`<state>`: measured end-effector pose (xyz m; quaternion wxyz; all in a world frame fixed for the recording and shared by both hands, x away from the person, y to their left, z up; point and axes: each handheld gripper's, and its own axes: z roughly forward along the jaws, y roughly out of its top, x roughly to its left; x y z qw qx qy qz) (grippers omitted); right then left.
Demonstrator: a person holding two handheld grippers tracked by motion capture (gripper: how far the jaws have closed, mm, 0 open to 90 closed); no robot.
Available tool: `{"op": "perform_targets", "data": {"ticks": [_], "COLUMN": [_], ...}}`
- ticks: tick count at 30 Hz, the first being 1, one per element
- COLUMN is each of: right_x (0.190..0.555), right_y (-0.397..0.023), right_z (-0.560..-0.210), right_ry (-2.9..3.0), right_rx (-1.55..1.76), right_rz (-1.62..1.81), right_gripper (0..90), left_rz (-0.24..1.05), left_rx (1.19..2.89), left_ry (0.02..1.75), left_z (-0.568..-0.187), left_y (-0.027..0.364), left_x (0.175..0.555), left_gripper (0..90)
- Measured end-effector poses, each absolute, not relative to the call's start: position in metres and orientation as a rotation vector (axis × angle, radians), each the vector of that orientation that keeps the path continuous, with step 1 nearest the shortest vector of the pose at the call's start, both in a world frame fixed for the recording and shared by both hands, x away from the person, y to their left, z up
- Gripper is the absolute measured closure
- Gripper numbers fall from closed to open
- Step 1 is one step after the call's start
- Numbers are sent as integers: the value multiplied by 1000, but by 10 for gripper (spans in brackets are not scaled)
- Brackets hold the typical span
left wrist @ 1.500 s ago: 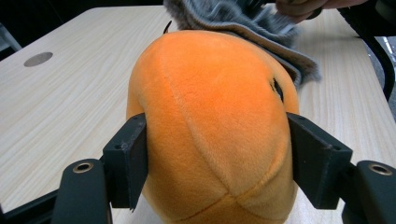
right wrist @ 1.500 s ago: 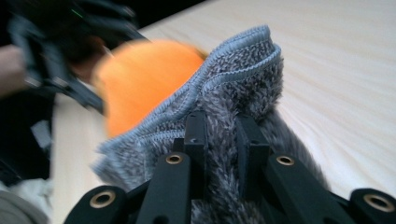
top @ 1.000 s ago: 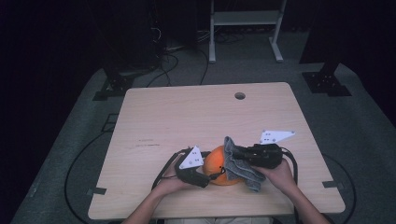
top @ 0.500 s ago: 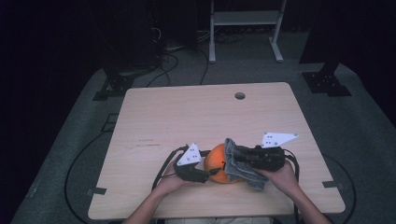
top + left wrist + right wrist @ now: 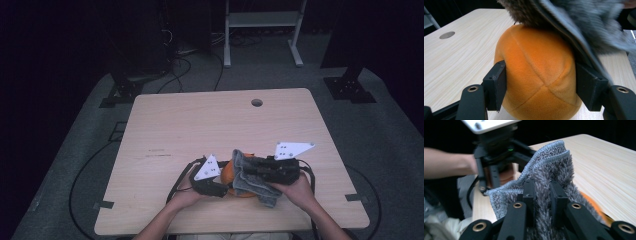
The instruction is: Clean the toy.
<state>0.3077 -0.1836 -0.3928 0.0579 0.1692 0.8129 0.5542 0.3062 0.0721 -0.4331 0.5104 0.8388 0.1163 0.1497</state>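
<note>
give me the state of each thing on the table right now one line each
Round orange plush toy: on the table, gripped at both sides, partly under the towel.
Grey fluffy microfibre towel: bunched, pinched, draped over the toy.
Left tool: shut on the toy, having just been closing.
Right tool: shut on the towel.
Light wooden table: bearing toy.

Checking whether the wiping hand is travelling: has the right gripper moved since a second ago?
Yes, slightly. In the high view the right gripper, shut on the grey cloth, has shifted left, away from the table's right edge.

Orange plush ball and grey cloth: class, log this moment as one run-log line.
left gripper: shut on orange plush ball | right gripper: shut on grey cloth | cloth over ball
</note>
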Motion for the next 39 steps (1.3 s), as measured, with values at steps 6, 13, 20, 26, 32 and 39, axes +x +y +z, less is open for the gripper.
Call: {"op": "perform_targets", "data": {"ticks": [6, 13, 20, 26, 32, 39], "right_x": [328, 324, 300, 312, 315, 301], "right_y": [-200, -209, -192, -213, -224, -213], "right_z": [-402, -416, -417, -414, -423, -425], "right_ry": [2434, 2436, 2475, 2437, 2433, 2464], "right_rx": [641, 694, 566, 660, 725, 653], "right_rz": [1588, 1612, 1639, 1643, 1632, 1661], "right_gripper": [770, 770, 770, 770, 770, 770], "left_rz": [357, 264, 127, 158, 152, 161], "left_rx": [2049, 2054, 1982, 2000, 1993, 2035], "left_ry": [283, 336, 384, 349, 343, 380], "left_z": [-436, -437, -435, -435, -436, -435], "left_y": [78, 83, 88, 90, 90, 78], "left_x": [307, 313, 317, 315, 316, 315], "left_gripper": [358, 204, 230, 286, 264, 159]}}
